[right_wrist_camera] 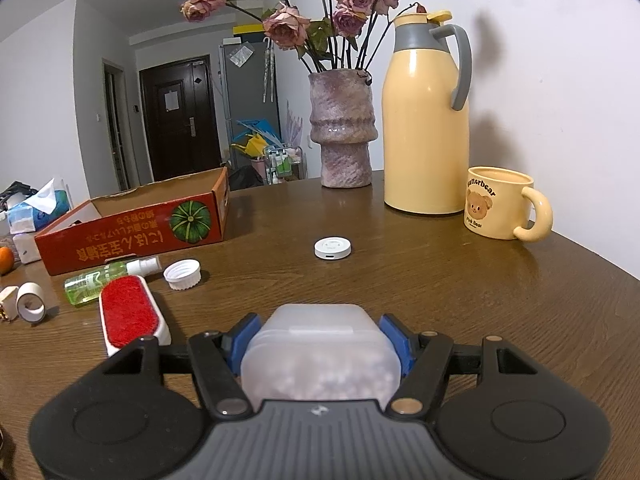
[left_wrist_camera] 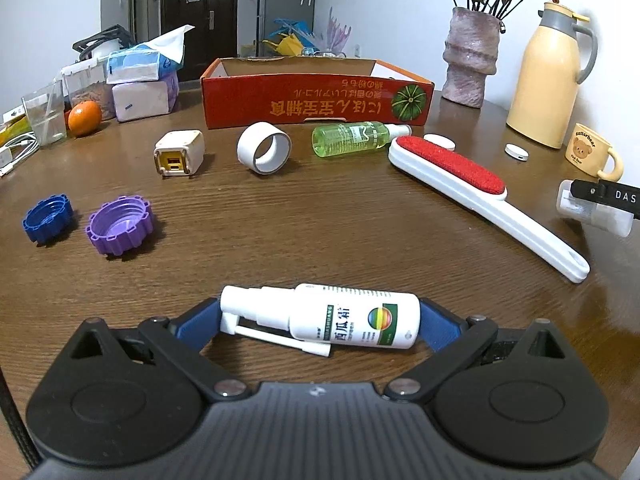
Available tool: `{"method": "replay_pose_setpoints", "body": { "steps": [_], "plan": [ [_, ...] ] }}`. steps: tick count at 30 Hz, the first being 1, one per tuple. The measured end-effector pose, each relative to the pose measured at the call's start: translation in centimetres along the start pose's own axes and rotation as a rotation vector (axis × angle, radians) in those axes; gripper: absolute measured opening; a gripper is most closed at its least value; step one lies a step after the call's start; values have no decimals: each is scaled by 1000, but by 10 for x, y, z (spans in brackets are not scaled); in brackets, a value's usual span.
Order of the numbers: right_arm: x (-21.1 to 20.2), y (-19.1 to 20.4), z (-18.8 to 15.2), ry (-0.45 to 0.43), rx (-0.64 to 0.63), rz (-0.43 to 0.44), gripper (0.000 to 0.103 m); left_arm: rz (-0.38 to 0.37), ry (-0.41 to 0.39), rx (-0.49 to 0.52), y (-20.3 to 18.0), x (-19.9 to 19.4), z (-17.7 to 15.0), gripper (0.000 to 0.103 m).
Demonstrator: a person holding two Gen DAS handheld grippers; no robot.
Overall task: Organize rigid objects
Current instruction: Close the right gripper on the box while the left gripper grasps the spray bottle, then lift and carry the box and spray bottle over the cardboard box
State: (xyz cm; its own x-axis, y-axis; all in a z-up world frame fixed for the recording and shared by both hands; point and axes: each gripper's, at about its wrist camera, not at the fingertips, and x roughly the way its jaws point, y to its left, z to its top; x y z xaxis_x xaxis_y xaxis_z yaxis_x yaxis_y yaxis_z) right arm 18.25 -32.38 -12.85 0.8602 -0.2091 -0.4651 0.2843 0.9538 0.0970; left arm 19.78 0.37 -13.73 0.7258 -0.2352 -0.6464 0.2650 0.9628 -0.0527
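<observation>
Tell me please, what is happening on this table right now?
A person is tidying small items with a gripper in each hand. The left gripper is closed on a white spray bottle held sideways. The right gripper is closed on a frosted plastic box. The red cardboard box stands open behind. Caps, a brush and a green bottle lie on the table.

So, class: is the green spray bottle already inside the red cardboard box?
No, the green spray bottle lies on the table in front of the red cardboard box.
</observation>
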Motion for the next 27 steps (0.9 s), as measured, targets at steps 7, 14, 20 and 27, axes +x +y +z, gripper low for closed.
{"method": "replay_pose_setpoints", "body": {
  "steps": [7,14,20,27],
  "plan": [
    [-1,0,0,-3,0,2,65,12,-20,-8,-1,-1,0,103],
    [-1,0,0,-8,-4,2,65,23,-19,-16,-3,-1,1,100],
    [-2,0,0,-10,-8,2,65,39,-18,-32,-4,-2,0,99],
    [-4,5,-1,-17,-32,13,65,65,-38,-40,-5,-7,3,99]
  ]
}}
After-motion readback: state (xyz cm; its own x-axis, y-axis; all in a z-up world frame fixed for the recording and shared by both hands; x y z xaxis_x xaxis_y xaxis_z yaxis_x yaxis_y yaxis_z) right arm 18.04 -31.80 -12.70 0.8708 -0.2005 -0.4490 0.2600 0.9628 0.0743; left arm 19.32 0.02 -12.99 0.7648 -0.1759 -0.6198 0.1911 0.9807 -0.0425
